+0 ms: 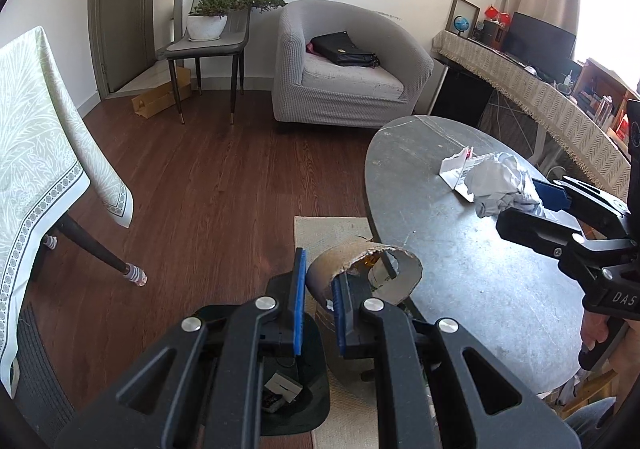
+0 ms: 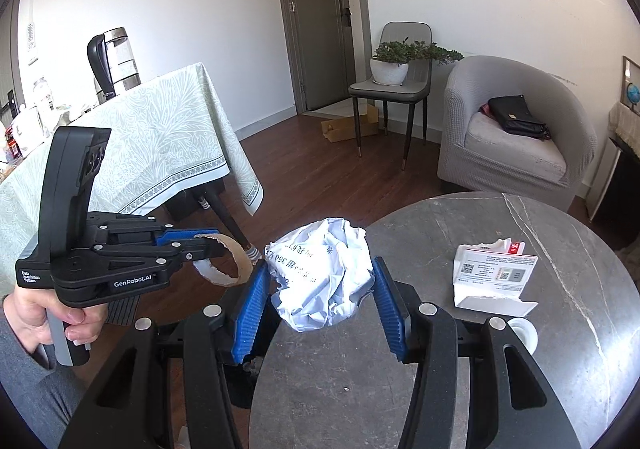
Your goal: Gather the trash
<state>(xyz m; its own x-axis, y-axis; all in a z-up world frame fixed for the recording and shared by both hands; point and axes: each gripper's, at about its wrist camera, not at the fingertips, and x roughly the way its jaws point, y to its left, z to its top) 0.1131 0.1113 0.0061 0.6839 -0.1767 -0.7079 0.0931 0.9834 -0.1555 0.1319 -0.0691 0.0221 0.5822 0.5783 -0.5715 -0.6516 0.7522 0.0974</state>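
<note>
Trash in both tools: the left gripper (image 1: 320, 299), low centre of its view, pinches the wall of a torn cardboard ring (image 1: 362, 271) above a dark bin (image 1: 296, 389) at the bottom of the frame. Right gripper (image 2: 318, 295), jaws spread wide, clasps a crumpled paper ball (image 2: 322, 273) at the grey table's (image 2: 500, 349) edge. Right of it lies a torn white carton (image 2: 494, 279).

The left gripper (image 1: 319, 303) is held closed on a cardboard curl (image 1: 360, 273). The right gripper (image 2: 320, 301) is clamped around crumpled paper (image 2: 322, 275).
</note>
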